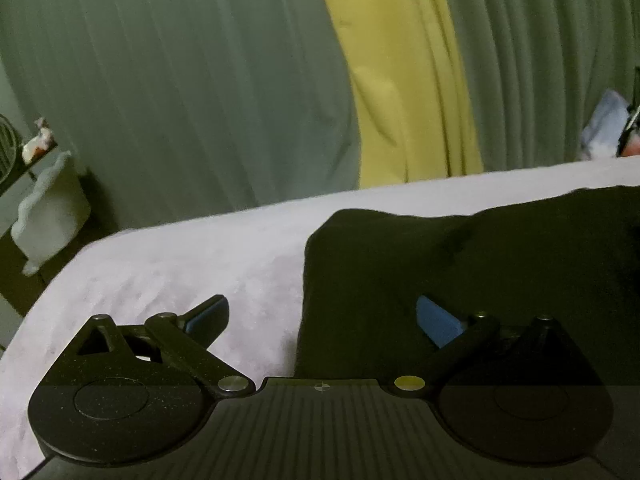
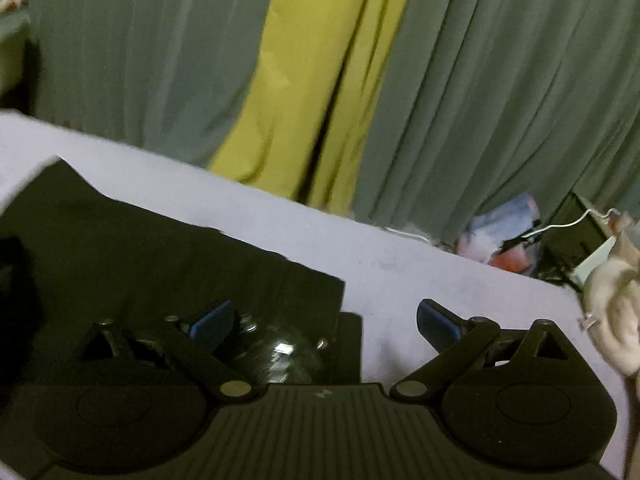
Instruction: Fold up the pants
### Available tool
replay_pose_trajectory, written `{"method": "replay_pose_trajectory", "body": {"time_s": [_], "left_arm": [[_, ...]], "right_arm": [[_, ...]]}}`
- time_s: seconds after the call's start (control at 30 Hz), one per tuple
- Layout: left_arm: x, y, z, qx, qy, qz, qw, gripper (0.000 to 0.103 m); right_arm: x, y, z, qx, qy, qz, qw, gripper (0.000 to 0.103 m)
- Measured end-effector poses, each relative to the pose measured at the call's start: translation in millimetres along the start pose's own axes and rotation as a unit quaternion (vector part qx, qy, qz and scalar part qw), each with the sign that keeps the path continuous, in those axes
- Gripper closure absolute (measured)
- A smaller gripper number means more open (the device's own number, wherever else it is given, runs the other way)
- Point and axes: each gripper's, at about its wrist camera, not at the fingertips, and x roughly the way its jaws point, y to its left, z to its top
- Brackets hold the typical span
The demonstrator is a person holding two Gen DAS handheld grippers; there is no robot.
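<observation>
Black pants (image 1: 460, 272) lie flat on a pale lilac bed cover (image 1: 192, 256). In the left wrist view their left edge runs between my fingers. My left gripper (image 1: 320, 316) is open, one blue pad (image 1: 206, 314) over the cover, the other (image 1: 436, 320) over the dark cloth. In the right wrist view the pants (image 2: 160, 248) fill the left half, with their right edge and a corner near the middle. My right gripper (image 2: 326, 318) is open and straddles that edge, holding nothing.
Green curtains (image 1: 180, 80) with a yellow panel (image 1: 400, 80) hang behind the bed. A white frilled bin (image 1: 48, 208) stands at the left. Blue and red cloth items (image 2: 504, 236), a white cable and a cream cloth bundle (image 2: 616, 304) sit past the bed's right end.
</observation>
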Motion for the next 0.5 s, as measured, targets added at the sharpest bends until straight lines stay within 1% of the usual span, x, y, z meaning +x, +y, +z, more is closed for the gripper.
{"method": "replay_pose_trajectory", "body": {"time_s": [0.03,0.1,0.13,0.17,0.23,0.3,0.37,0.4,0.5], "left_arm": [[4,1,0,-0.006,-0.001,-0.006,1.0,0.0],[11,-2,-3,-0.005,-0.004,-0.005,1.0,0.0],[13,-5,-5,0.006,-0.009,0.0,0.9999,0.0],[14,-8,-8,0.021,-0.015,0.007,0.9996,0.0],[10,-13,-13,0.035,-0.023,0.015,0.999,0.0],[2,-10,-11,0.032,-0.011,0.011,0.9994,0.0],[-16,-7,-11,0.031,-0.002,0.005,0.9995,0.0],[-29,-4,-16,0.031,-0.008,0.0,0.9995,0.0],[-69,0,-45,0.038,-0.027,-0.029,0.9985,0.0]], "right_arm": [[12,0,1,-0.003,0.018,-0.008,1.0,0.004],[34,-3,1,0.016,0.058,0.011,0.998,0.004],[42,-5,0,0.031,0.073,0.017,0.997,0.004],[47,-5,-1,0.038,0.079,0.018,0.996,0.004],[50,3,-1,0.026,0.077,0.008,0.997,0.004],[44,15,1,-0.013,0.068,-0.017,0.997,0.004],[34,20,4,-0.036,0.061,-0.035,0.997,0.004],[25,20,6,-0.036,0.059,-0.037,0.997,0.004],[-15,11,-9,0.0,0.033,-0.003,0.999,0.004]]}}
